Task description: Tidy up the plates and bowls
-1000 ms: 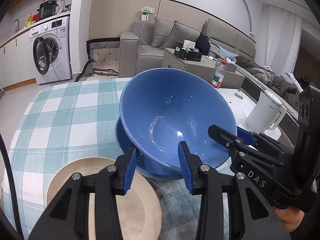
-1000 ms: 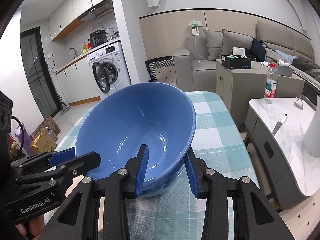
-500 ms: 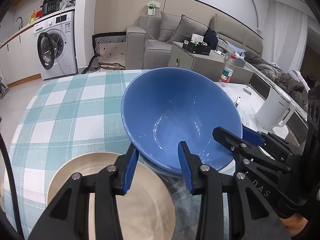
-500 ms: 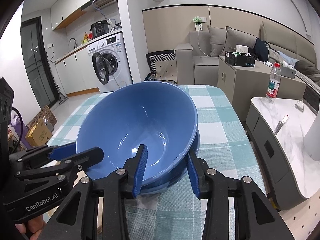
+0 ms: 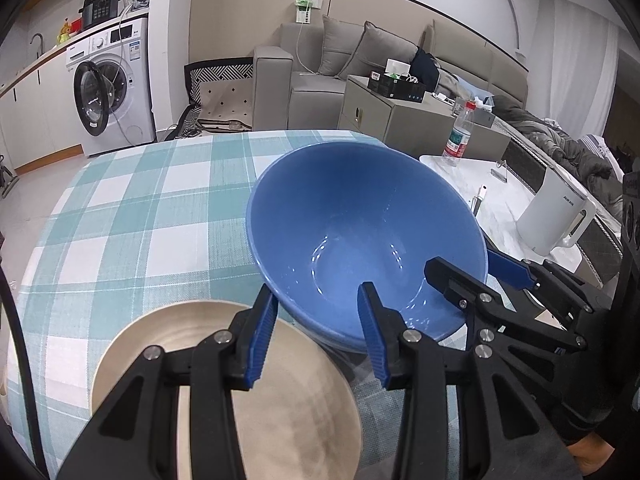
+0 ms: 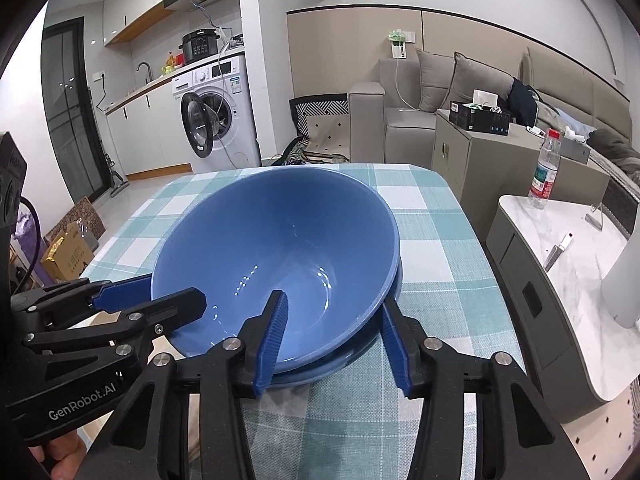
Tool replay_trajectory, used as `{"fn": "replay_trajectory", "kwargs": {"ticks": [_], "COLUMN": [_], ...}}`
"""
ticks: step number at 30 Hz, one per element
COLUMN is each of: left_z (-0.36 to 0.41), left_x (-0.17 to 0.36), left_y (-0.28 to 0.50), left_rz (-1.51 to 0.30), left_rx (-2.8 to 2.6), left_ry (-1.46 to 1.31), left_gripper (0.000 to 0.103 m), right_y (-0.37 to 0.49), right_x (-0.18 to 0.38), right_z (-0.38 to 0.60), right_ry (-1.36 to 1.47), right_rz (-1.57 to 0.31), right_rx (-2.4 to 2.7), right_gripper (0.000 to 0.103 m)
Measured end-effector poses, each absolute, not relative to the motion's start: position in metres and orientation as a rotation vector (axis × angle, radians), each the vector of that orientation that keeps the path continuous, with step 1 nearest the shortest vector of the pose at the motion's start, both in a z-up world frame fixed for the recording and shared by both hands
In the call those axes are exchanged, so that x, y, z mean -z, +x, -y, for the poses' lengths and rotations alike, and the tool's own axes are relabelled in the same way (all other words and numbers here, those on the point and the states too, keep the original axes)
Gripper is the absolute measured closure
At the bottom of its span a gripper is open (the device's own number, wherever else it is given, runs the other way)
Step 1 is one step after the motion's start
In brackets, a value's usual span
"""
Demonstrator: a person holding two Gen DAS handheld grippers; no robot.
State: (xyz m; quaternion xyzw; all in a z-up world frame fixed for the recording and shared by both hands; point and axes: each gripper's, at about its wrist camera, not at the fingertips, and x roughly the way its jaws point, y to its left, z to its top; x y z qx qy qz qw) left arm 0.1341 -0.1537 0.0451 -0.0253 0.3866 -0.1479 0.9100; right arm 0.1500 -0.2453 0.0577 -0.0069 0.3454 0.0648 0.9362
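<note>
While both pairs of jaws are opening, the blue bowl sits nested in a second blue bowl, whose rim peeks out just beneath it, on the checked worktop. The left gripper straddles the near rim of the upper bowl, one pad outside the wall and one inside; whether those pads press on it I cannot tell. The right gripper straddles the rim from the other side, and its pads look to stand clear of the wall, so that grip reads as let go. By my reading the bowl-stacking step is as good as done — what is left is to draw both grippers off the rim. A beige plate lies alone just beside the bowls, close under the left gripper, and likely wants sorting next; no other plates show. As for writing, the left gripper's body reads "GenRobot.AI". The white kettle on the side table carries small dark lettering, too small to read.
</note>
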Motion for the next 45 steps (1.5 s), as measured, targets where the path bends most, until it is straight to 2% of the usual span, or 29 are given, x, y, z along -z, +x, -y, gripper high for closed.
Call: {"fn": "replay_trajectory", "kwargs": {"ticks": [8, 14, 16, 24, 28, 29, 30, 31, 35, 45], "left_z": [0.153, 0.147, 0.146, 0.145, 0.14, 0.138, 0.136, 0.134, 0.127, 0.121], "left_x": [-0.043, -0.042, -0.042, -0.042, -0.045, -0.045, -0.046, -0.046, -0.045, -0.039], "left_y": [0.134, 0.138, 0.139, 0.141, 0.143, 0.144, 0.145, 0.147, 0.153, 0.168], "left_rz": [-0.795, -0.809, -0.812, -0.817, -0.81, -0.808, -0.807, -0.813, -0.827, -0.857], "left_rx": [0.288, 0.277, 0.272, 0.27, 0.274, 0.272, 0.273, 0.274, 0.276, 0.277], "left_ry": [-0.016, -0.015, -0.016, -0.011, -0.03, -0.036, -0.045, -0.056, -0.099, -0.132], "left_gripper": [0.06, 0.053, 0.051, 0.041, 0.022, 0.02, 0.018, 0.012, 0.005, 0.004], "right_y": [0.15, 0.148, 0.149, 0.151, 0.151, 0.152, 0.152, 0.153, 0.155, 0.164], "right_x": [-0.057, -0.06, -0.06, -0.063, -0.063, -0.062, -0.062, -0.061, -0.059, -0.045], "right_z": [0.247, 0.252, 0.257, 0.275, 0.282, 0.283, 0.284, 0.286, 0.292, 0.3], "right_ry": [-0.014, 0.0, 0.013, 0.064, 0.09, 0.094, 0.097, 0.104, 0.14, 0.211], "right_rz": [-0.706, -0.687, -0.683, -0.683, -0.687, -0.691, -0.693, -0.694, -0.694, -0.73], "right_rx": [-0.118, -0.12, -0.116, -0.087, -0.088, -0.086, -0.083, -0.079, -0.084, -0.102], "right_gripper": [0.048, 0.034, 0.025, 0.012, 0.01, 0.01, 0.008, 0.002, 0.001, 0.001]}}
